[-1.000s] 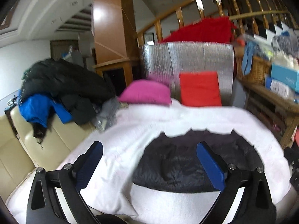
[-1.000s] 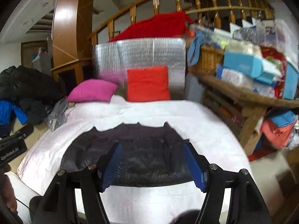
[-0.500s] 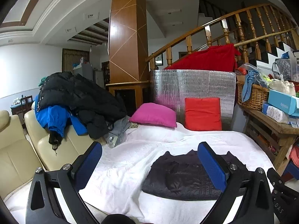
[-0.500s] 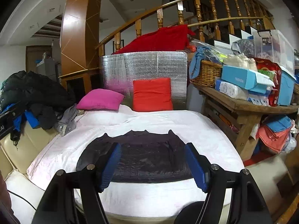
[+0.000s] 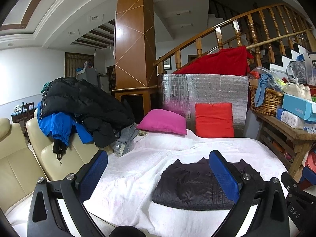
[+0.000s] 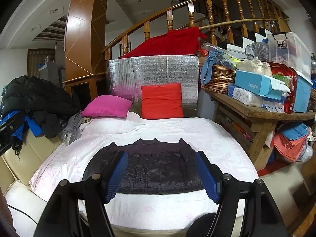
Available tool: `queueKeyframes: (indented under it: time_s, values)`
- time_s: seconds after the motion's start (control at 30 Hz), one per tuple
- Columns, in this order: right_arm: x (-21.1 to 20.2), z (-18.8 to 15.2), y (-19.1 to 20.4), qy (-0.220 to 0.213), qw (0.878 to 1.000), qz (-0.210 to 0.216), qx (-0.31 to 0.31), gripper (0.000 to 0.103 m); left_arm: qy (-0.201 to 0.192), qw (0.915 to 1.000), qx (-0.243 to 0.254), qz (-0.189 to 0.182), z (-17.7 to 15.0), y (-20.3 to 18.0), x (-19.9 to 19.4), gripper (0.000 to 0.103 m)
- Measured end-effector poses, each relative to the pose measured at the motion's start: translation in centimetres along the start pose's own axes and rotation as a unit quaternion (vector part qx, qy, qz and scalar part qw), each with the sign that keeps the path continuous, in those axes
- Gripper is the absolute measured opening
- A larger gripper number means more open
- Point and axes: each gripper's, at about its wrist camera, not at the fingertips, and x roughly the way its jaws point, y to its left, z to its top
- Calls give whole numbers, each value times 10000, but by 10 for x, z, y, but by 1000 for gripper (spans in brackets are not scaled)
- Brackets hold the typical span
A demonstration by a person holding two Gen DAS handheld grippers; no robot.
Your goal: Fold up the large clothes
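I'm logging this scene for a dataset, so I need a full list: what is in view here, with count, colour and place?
dark jacket: 1, black, folded flat on the white bed cover, near edge
bed cover: 1, white, over the bed
pink pillow: 1, magenta, head of bed, left
red pillow: 1, red, upright against the foil panel
foil panel: 1, silver, behind the pillows
red cloth: 1, red, draped atop the panel
clothes pile: 1 heap, black, blue and grey, on the cream sofa
sofa: 1, cream, left of bed
wicker basket: 1, brown, on the wooden table
wooden table: 1, brown, right of bed, cluttered with boxes
left gripper: 1, black, blue pads, open
right gripper: 1, black, blue pads, open
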Motion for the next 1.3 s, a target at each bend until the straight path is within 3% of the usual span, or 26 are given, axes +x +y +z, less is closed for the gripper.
queueKeyframes:
  time_s: [1.3]
  values:
    - [-3,0,4,-56,10000,-74,15,74,-3,10000,-30,34,-2,-9,-8,102]
